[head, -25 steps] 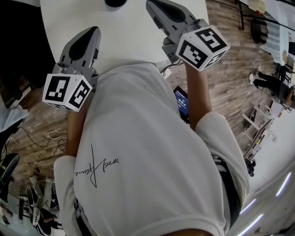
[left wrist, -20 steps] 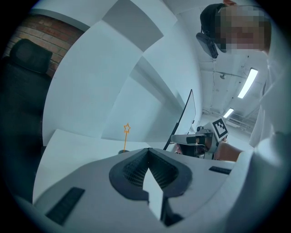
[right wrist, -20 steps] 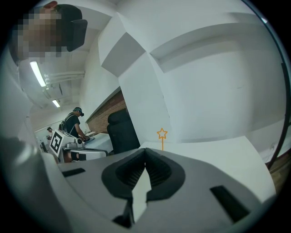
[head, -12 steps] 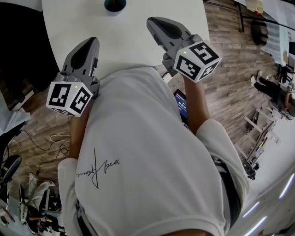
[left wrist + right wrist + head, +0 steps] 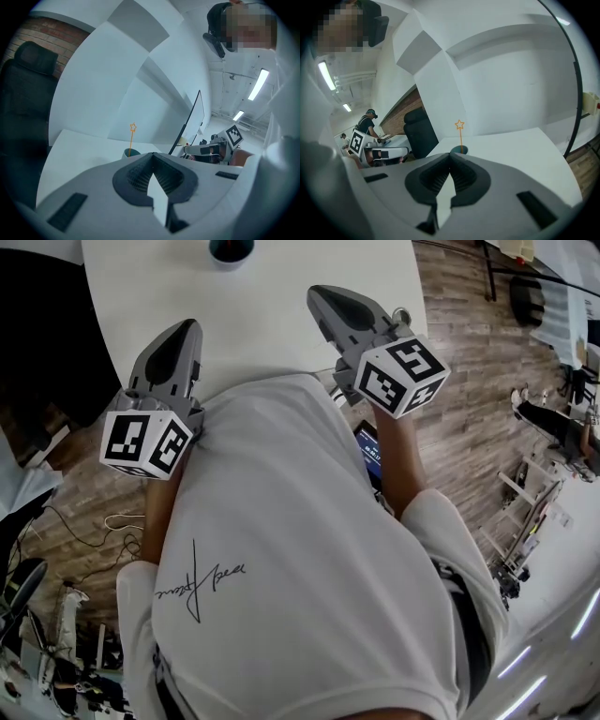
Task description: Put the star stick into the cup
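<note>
In the left half of the head view, the left gripper (image 5: 181,334) has its jaws pressed together on nothing. At top centre, the cup (image 5: 231,249) stands on the table (image 5: 281,296), and the star stick (image 5: 131,137) is upright inside it. Right of centre, the right gripper (image 5: 326,298) is also closed and empty. The stick looks thin, light and easy to bend, so I would pinch it at mid-shaft, not at the star.
</note>
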A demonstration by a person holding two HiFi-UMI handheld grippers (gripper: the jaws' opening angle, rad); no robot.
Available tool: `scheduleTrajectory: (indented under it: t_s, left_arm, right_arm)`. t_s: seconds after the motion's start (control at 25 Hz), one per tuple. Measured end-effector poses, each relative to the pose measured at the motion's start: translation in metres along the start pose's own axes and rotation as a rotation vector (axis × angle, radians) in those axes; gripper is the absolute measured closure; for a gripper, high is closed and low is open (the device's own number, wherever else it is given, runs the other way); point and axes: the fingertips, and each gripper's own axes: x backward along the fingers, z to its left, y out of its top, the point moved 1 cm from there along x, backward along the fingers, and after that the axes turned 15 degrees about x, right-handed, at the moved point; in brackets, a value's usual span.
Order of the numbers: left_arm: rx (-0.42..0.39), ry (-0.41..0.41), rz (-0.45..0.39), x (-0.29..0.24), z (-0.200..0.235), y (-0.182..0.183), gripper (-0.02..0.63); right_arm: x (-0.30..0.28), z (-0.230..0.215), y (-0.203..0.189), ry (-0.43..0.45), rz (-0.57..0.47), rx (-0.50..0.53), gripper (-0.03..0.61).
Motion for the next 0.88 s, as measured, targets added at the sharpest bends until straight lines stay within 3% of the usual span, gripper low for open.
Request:
scheduleTrajectory:
  t_s: [0.44,0.88]
  left_arm:
    - [-0.040,0.007,0.014,0.002,-0.004,-0.002,0.606]
    - [0.045,0.044,0.006,0.004,0.018,-0.005,0.604]
  right_arm:
    - [0.001,0.012,0.005,0.058,0.015,0.078,0.569]
    - [0.002,0.004,0.001,0.047,0.007,0.056,0.569]
